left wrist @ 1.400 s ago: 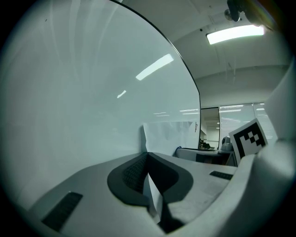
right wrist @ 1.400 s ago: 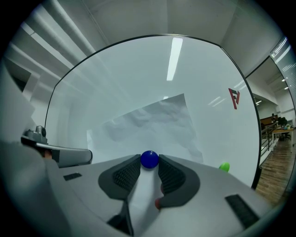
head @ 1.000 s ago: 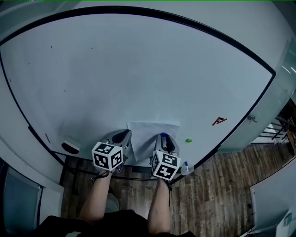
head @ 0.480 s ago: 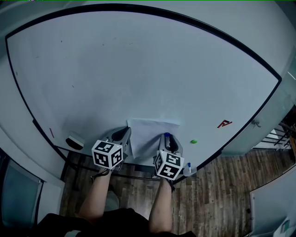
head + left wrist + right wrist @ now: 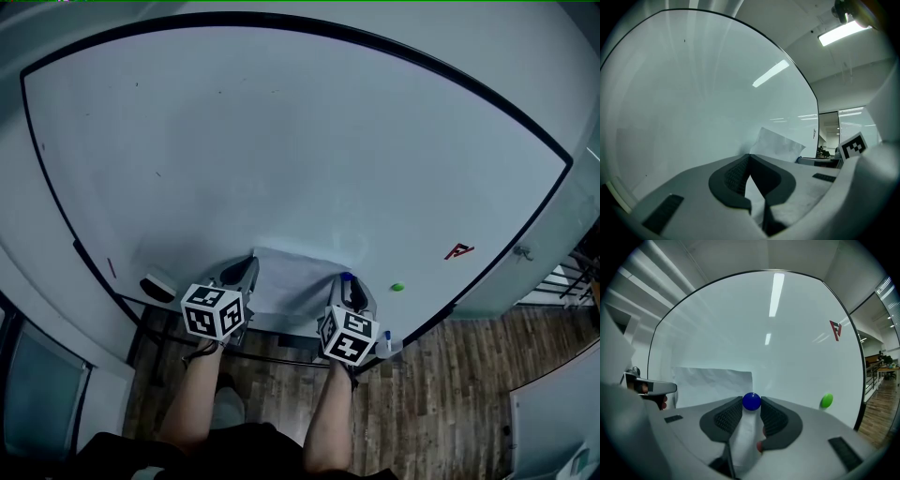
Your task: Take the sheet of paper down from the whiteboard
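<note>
A white sheet of paper (image 5: 298, 281) hangs low on the whiteboard (image 5: 281, 141). My left gripper (image 5: 242, 276) is shut on the sheet's left edge; in the left gripper view the paper (image 5: 780, 143) runs out from between the closed jaws (image 5: 749, 157), and that side stands off the board. My right gripper (image 5: 349, 287) is at the sheet's right edge. A blue round magnet (image 5: 751, 400) sits between the right gripper's (image 5: 751, 402) pads, touching both, with the paper (image 5: 712, 383) behind it.
A green magnet (image 5: 397, 287) and a red magnet (image 5: 458, 251) stick to the board right of the sheet. An eraser (image 5: 157, 285) lies on the tray at the left, and a blue-capped marker (image 5: 386, 339) by the right gripper. Wooden floor lies below.
My left gripper has drawn back a little with the paper's left edge, so that side has lifted off the board. The right gripper has stayed on the blue magnet.
</note>
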`<act>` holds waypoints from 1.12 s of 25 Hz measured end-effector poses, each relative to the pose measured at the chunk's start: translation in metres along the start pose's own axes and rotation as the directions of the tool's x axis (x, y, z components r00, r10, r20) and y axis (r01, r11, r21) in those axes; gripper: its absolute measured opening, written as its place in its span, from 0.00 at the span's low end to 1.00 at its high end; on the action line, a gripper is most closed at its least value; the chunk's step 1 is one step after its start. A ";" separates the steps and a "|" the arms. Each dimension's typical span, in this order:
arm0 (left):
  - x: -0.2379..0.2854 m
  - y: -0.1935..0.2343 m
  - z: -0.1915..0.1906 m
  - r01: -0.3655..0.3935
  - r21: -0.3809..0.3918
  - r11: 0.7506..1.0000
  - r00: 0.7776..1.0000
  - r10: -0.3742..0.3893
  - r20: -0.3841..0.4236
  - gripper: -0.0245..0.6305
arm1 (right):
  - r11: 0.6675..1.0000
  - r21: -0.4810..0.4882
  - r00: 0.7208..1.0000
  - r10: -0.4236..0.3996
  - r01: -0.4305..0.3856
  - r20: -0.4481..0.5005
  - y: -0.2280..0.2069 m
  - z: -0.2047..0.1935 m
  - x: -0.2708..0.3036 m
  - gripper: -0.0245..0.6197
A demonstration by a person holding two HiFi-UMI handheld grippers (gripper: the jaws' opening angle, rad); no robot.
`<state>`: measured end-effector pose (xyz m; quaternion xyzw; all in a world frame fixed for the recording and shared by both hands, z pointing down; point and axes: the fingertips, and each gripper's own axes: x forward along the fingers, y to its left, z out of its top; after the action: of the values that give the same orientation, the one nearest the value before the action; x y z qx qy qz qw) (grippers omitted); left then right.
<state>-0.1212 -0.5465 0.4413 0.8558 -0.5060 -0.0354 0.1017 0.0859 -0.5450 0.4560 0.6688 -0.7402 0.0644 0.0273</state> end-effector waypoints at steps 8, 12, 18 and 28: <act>-0.008 0.006 -0.003 -0.027 -0.003 1.000 1.000 0.027 -0.002 0.07 | 1.000 0.011 1.000 -0.015 0.015 -0.007 -0.009 -0.003 -0.002 0.25; -0.014 0.015 -0.002 -0.051 -0.007 0.999 0.999 0.051 0.002 0.07 | 1.000 0.010 1.000 -0.019 0.019 -0.008 -0.011 -0.004 -0.001 0.25; -0.023 0.023 -0.003 -0.074 -0.012 0.997 0.997 0.074 0.002 0.07 | 0.999 0.014 1.000 -0.029 0.029 -0.005 -0.012 -0.004 0.001 0.25; -0.042 0.030 -0.003 -0.103 -0.025 0.994 0.995 0.104 0.009 0.07 | 0.999 0.026 1.000 -0.027 0.026 0.002 -0.009 -0.003 0.005 0.25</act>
<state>-0.1671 -0.5237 0.4486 0.8269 -0.5497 -0.0407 0.1110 0.0942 -0.5506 0.4602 0.6789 -0.7304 0.0727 0.0187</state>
